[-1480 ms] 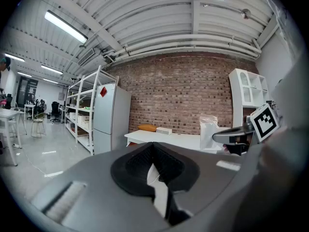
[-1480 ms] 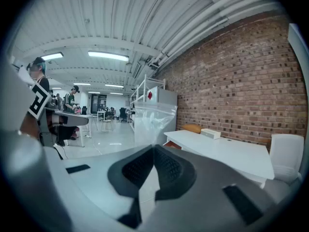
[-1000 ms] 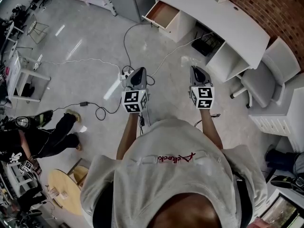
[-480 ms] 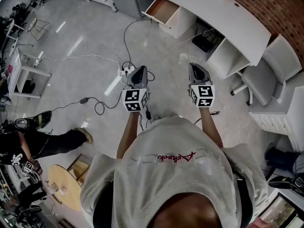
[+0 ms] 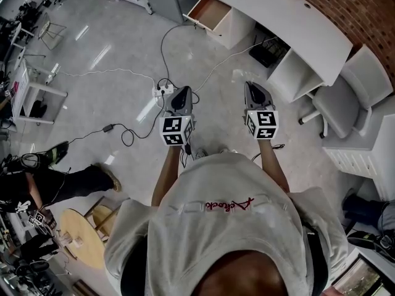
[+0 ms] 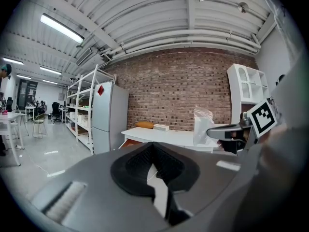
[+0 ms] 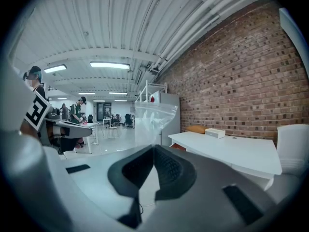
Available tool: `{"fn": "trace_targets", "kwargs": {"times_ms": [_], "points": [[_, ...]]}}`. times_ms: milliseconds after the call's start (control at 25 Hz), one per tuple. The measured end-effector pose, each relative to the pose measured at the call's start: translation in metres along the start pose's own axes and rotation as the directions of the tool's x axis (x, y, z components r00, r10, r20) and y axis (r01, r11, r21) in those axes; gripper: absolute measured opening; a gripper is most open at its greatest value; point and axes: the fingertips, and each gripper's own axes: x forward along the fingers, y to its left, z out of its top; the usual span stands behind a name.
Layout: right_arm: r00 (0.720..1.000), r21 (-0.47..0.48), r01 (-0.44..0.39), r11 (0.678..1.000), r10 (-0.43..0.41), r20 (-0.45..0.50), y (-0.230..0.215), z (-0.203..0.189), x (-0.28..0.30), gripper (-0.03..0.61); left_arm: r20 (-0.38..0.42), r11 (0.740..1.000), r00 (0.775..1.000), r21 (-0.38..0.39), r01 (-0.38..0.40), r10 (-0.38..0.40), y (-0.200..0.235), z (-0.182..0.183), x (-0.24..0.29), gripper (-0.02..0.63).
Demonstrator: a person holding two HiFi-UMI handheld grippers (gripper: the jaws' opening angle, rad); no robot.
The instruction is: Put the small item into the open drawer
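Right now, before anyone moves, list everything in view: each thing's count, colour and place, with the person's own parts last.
desk: one, white, curved, top right
open drawer: one, brown inside, at the desk's left end
small box: one, white, on the desk
chair: one, white, right of the desk
power strip: one, white, on the grey floor ahead of the grippers
round table: one, pale wood, bottom left
bystander: one, in black, far left
plastic bag: one, clear, standing up from the right gripper's jaws
left gripper: grey, jaws together, empty
right gripper: grey, shut on the plastic bag
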Motion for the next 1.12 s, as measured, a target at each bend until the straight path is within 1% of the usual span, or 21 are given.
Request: {"fn": "trace_targets", "kwargs": {"times_ms": [360,560,960,1120], "points": [[0.999,0.002,-0.038,0.999,0.038,0.011,-0.020,0.000,-0.002,0.012,-0.019,1.000,1.000,0.000,-0.013,0.013,-0.026,-0.008,0.010,0.008],[0.999,0.001,-0.046,0.999,0.046,0.007,-0.029,-0.003,-0.001,0.012,-0.020,1.000,1.000,0.005,-0.007,0.007,-0.036,-0.007,0.019,0.008],[0.999,-0.018,-0.049,0.999,0.049,0.003,-0.034,-0.003,0.016,0.012,-0.015,1.000,1.000,-0.005,-0.002,0.002,-0.030,-0.007,0.038,0.008],[0.999,-0.031,-0.043,0.999,0.043,-0.006,-0.035,-0.005,0.030,0.012,-0.008,1.000,1.000,-0.016,0.004,-0.004,-0.020,-0.010,0.052,0.008]]}}
